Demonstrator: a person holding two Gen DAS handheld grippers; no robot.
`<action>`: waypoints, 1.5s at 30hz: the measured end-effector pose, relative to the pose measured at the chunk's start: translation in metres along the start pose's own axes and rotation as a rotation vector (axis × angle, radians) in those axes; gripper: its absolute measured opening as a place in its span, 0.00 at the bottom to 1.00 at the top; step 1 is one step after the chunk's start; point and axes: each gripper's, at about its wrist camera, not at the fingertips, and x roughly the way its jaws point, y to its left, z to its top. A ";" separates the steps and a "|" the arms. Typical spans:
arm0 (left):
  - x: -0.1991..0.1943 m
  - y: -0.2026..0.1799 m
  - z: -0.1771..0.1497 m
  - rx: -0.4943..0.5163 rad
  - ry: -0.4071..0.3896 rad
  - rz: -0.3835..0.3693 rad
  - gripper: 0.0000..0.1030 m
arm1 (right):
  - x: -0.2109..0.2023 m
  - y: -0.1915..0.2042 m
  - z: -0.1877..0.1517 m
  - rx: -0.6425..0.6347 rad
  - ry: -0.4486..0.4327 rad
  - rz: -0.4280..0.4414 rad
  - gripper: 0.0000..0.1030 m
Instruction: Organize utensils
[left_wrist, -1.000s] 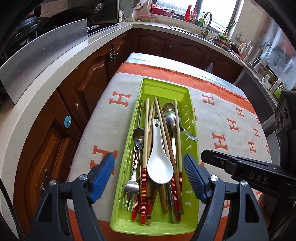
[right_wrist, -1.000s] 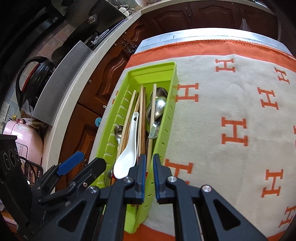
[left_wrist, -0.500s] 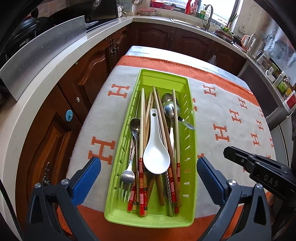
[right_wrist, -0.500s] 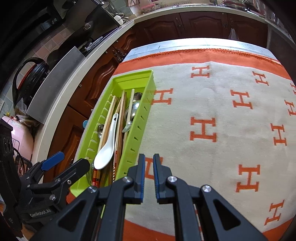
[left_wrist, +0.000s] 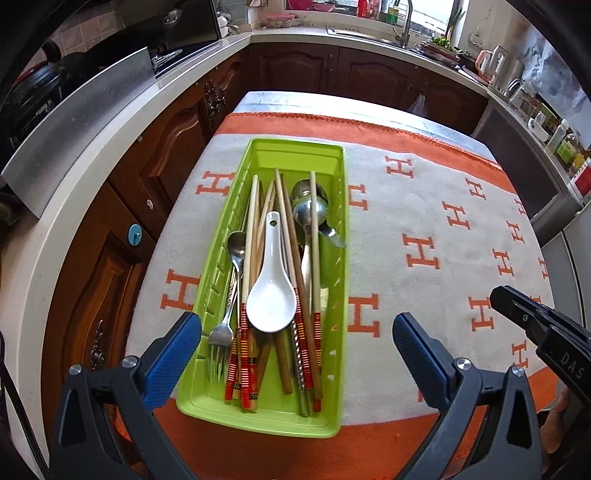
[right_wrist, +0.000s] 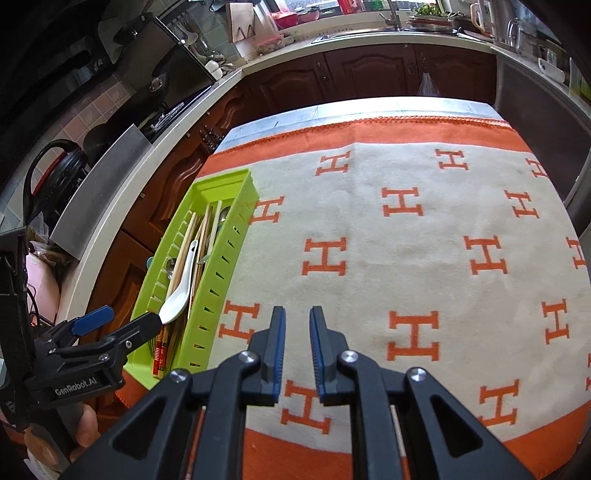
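The cloth over the table is cream with an orange border and repeated orange "H" letters. "GenRobot.AI" is printed on the left gripper body as the right wrist view shows it, and "DAS" on the right gripper where it enters the left view. The left gripper's jaws stand wide apart above the near end of the green tray, gripping nothing. The right gripper's jaws are opening, a narrow gap between them, nothing inside, over bare cloth to the right of the tray. In the tray lie a white spoon, a fork, chopsticks with red-striped ends and metal spoons, overlapping so lower pieces are partly hidden. Small print on the chopstick ends is unreadable.
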 end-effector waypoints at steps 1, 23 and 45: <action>-0.005 -0.007 0.002 0.014 -0.012 0.001 0.99 | -0.006 -0.001 0.001 0.000 -0.015 -0.005 0.15; -0.067 -0.082 0.018 0.096 -0.191 -0.020 0.99 | -0.083 -0.008 0.008 -0.018 -0.184 -0.056 0.20; -0.067 -0.081 0.017 0.088 -0.190 -0.023 0.99 | -0.082 -0.004 0.006 -0.022 -0.186 -0.047 0.20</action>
